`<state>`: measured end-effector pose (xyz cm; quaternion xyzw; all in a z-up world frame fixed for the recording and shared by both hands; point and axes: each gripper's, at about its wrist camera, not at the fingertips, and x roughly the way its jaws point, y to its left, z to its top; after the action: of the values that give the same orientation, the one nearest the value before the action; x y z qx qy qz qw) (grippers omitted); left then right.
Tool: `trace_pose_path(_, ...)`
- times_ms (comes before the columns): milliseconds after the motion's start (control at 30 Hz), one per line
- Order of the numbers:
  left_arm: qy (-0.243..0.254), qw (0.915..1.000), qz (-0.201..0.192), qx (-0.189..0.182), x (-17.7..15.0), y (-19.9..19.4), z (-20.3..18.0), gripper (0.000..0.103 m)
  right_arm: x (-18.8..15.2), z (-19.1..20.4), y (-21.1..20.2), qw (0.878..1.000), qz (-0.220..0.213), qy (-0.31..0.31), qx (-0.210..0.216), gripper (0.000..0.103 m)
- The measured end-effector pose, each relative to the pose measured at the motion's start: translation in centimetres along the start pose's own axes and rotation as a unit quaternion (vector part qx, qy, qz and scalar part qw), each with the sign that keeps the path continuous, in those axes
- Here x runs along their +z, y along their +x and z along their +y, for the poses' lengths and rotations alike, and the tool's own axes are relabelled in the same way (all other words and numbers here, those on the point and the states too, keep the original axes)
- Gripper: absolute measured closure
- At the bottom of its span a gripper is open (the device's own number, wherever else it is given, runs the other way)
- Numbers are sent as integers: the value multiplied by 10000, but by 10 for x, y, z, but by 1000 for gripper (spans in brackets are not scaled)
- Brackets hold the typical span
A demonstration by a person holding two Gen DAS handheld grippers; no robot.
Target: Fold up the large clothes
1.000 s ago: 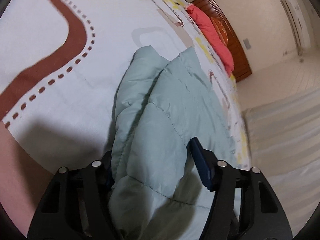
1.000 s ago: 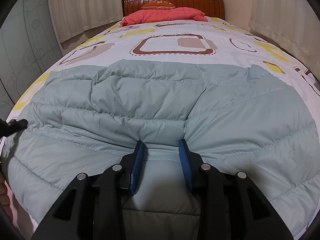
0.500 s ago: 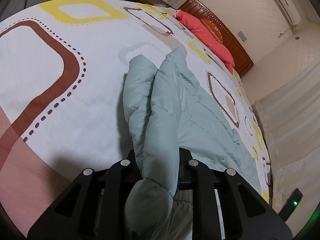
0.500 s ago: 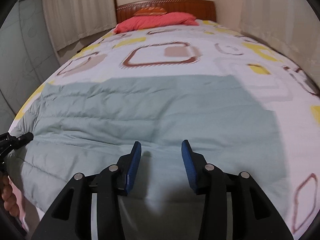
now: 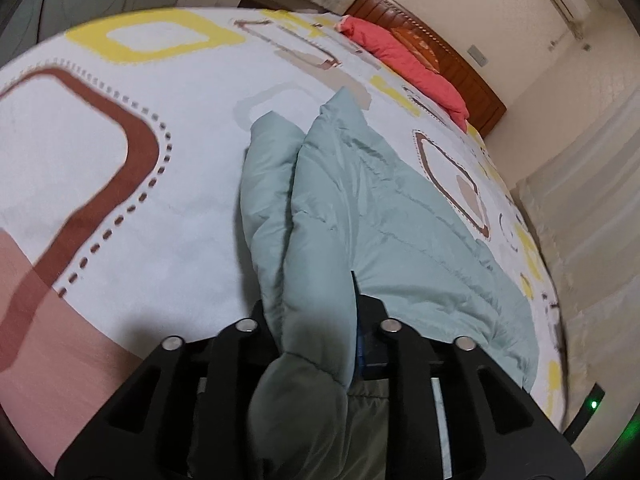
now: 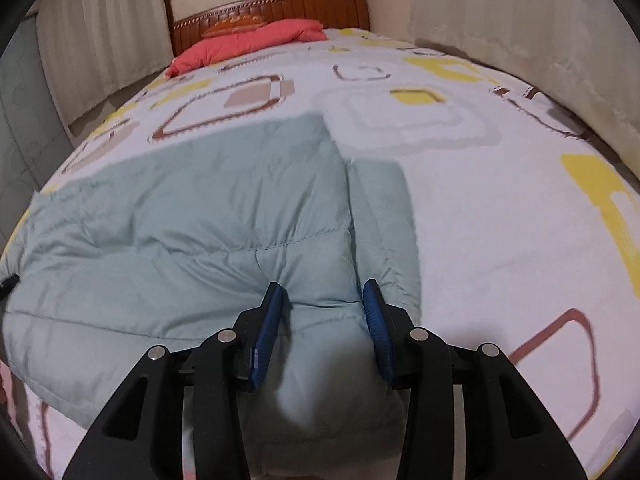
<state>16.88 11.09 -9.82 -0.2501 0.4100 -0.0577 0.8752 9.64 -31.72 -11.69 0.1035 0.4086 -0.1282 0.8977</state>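
left: our left gripper has just closed, pinching the jacket edge | right: our right gripper slid to the jacket's right end, a fold bunched between its pads

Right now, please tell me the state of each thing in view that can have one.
Green padded jacket: lying on the bed, partly folded, layers doubled at both ends.
Left gripper: shut on the jacket's edge.
Right gripper: fingers on both sides of a jacket fold; grip unclear.
Red pillow: lying at the headboard.
Patterned bedsheet: spread flat.
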Motion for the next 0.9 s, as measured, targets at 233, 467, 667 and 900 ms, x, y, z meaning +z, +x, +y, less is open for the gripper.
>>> trace_pose_path(233, 235, 9995, -226, -3, 4, -13, -19, 89, -3, -1, 4, 10000, 30, 22, 35, 60)
trace_pose_path(467, 466, 9984, -296, 147, 3, -15, -28, 89, -6, 1, 3, 10000, -11, -13, -16, 60)
trace_pose_path(667, 731, 9964, -340, 271, -1, -16, -36, 90, -8, 2, 2, 10000, -42, -36, -52, 60)
trace_pose_path(900, 1255, 9903, -488, 336, -7, -26, -75, 92, -9, 4, 2, 9999, -61, -56, -84, 60)
